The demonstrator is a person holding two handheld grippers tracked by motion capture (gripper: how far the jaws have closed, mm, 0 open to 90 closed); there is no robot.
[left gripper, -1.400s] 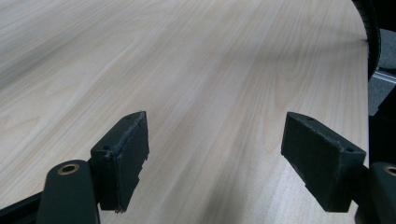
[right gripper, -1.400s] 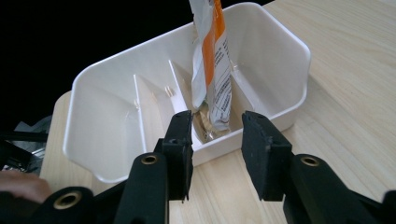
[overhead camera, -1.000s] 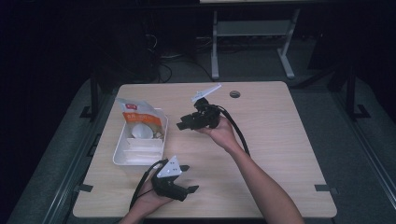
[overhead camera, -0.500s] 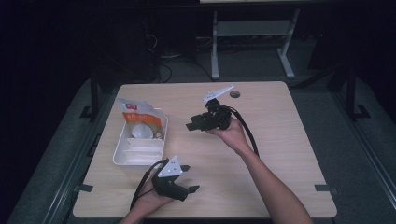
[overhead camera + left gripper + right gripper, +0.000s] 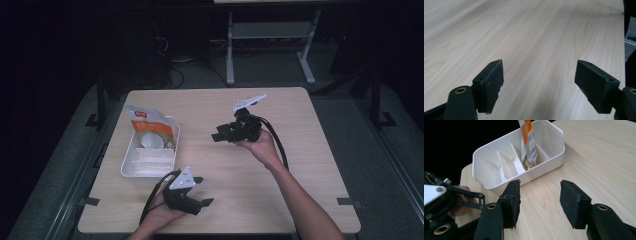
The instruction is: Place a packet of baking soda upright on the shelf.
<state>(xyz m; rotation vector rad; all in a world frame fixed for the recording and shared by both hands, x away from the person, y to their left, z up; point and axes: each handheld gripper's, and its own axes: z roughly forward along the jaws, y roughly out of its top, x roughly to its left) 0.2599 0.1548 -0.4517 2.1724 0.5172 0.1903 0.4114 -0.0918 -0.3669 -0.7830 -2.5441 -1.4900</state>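
Packet point(image 5: 149, 125) stands in the far compartment of the tray point(image 5: 131, 168), at the table's nine o'clock. At six o'clock the left gripper point(image 5: 200, 192) rests low, jaws wide, empty. Right gripper point(image 5: 218, 135), mid-table, faces the tray, jaws wide, empty. Nothing gripped; any handling looks not yet begun.

The light falls from above onto the worktop point(image 5: 280, 165), which is bright and evenly lit, while the room around it stays almost black. The high view is soft and a little grainy, and fine details are not sharp. Shadows on the wood are weak and short. The white tray point(image 5: 486, 162) looks very bright in the right gripper view, close to overexposed on its rim. In the left gripper view, the wood grain is clear close to the camera and becomes blurred far away. The black pads point(image 5: 490, 82) show little surface detail.
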